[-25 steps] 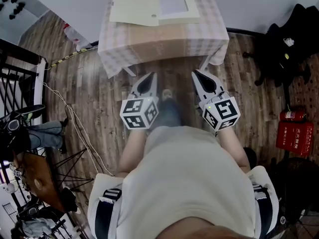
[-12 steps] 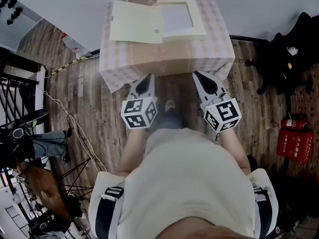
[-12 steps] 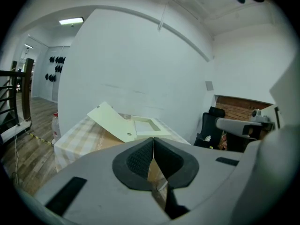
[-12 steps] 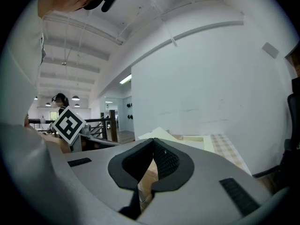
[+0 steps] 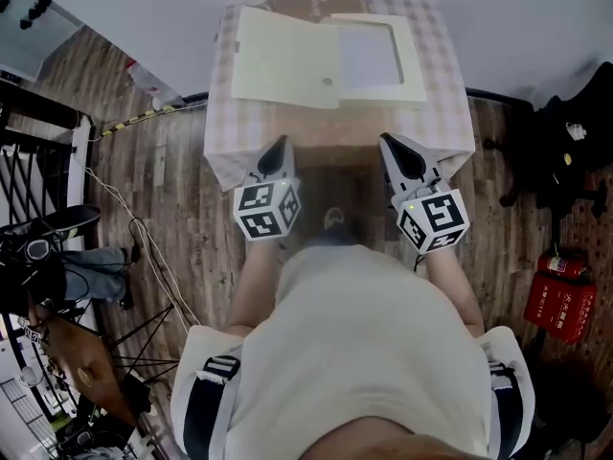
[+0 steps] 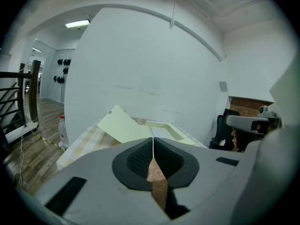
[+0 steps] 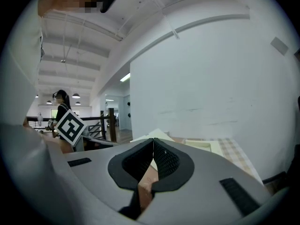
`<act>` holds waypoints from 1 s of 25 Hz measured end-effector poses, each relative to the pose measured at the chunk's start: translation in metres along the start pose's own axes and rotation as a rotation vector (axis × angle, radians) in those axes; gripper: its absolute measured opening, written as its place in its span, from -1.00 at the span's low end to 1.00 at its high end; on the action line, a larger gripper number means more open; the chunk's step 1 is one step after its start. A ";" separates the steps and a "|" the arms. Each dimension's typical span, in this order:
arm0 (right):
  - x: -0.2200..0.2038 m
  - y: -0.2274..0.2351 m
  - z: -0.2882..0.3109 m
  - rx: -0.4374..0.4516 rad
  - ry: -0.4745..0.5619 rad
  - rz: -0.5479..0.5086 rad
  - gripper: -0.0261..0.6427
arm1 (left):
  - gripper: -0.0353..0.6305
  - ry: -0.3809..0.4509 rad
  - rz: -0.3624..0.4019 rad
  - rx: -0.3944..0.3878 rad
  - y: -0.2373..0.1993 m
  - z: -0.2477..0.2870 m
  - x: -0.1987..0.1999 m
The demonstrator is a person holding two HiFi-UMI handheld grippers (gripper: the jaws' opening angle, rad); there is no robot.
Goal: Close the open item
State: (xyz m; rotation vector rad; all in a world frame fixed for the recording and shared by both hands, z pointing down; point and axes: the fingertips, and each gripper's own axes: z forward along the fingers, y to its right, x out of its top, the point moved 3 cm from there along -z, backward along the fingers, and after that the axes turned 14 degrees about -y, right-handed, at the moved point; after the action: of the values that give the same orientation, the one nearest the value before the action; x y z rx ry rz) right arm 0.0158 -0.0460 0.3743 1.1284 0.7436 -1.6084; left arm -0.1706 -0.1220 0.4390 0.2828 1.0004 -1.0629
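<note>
Around: red fire-extinguisher case (image 5: 560,295), floor at right.
Container: flat cream cardboard box (image 5: 407,91) open on checked-cloth table (image 5: 445,123), lid (image 5: 287,60) flapped left.
Grippers: left gripper (image 5: 281,142), right gripper (image 5: 389,142), all 2 jaw pairs pressed together.

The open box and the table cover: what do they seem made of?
Open box: probably matte cardboard, from its thin, flat, stiff cream panels.
Table cover: probably cloth, from its pale checked pattern and corners hanging over the edges.

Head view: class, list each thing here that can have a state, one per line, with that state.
Box: open.
Lid: swung out to the left, off the box.
Left gripper: shut, empty.
Right gripper: shut, empty.
</note>
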 end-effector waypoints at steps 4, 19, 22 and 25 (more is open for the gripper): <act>0.007 0.002 0.027 0.009 -0.013 -0.008 -0.92 | -0.87 0.006 -0.023 0.036 -0.035 0.018 0.012; 0.013 0.017 0.092 0.044 -0.085 -0.038 -0.92 | -0.39 -0.007 -0.135 0.127 -0.139 0.075 0.029; 0.016 0.020 0.102 0.047 -0.088 -0.050 -0.92 | -0.38 -0.012 -0.145 0.139 -0.152 0.084 0.031; 0.018 0.022 0.110 0.047 -0.096 -0.056 -0.92 | -0.38 -0.024 -0.156 0.148 -0.161 0.090 0.030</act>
State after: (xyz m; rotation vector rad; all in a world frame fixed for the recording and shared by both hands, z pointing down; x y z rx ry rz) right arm 0.0009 -0.1556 0.4000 1.0644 0.6827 -1.7227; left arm -0.2517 -0.2775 0.5055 0.3152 0.9347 -1.2828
